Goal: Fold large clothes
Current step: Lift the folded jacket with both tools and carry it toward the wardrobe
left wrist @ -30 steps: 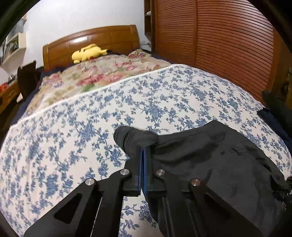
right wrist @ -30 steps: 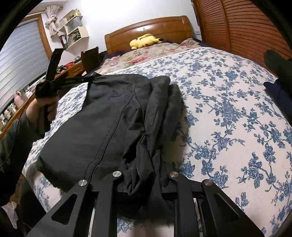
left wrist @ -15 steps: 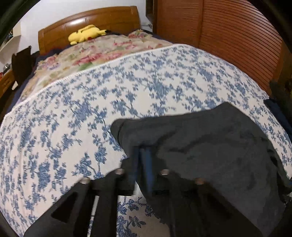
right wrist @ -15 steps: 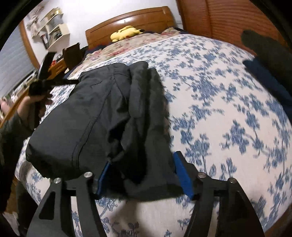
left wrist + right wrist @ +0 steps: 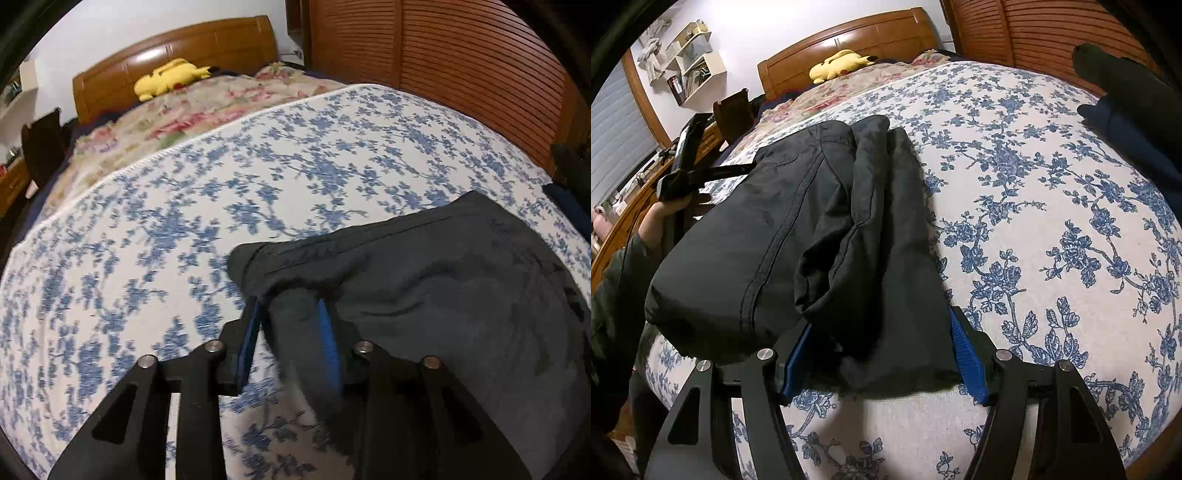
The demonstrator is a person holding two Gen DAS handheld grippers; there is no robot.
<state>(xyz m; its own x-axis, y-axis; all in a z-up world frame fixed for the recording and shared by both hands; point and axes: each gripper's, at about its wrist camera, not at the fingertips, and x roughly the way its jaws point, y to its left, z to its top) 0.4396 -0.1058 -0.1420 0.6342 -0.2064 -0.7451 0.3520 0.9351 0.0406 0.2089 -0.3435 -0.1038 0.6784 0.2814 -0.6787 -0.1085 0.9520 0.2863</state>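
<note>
A blue-flowered bed [image 5: 1034, 206] carries folded dark trousers [image 5: 798, 236] and a yellow plush [image 5: 838, 64].

Blue floral bedspread [image 5: 155, 229] motion-blurred, dark garment [image 5: 461, 295] cut off at right edge, shelf contents [image 5: 689, 79] too small

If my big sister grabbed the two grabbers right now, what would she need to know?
Left gripper: jaws have just been opening, a corner of the black garment lies loosely between them, no longer pinched.
Right gripper: jaws apart, the garment's near edge between the blue pads, not squeezed.
The garment lies folded in a bundle on the blue-flowered bedspread.
Done: this fold is laid down.
Left: likely pull both grippers clear, then smooth or fold once more if needed.
</note>
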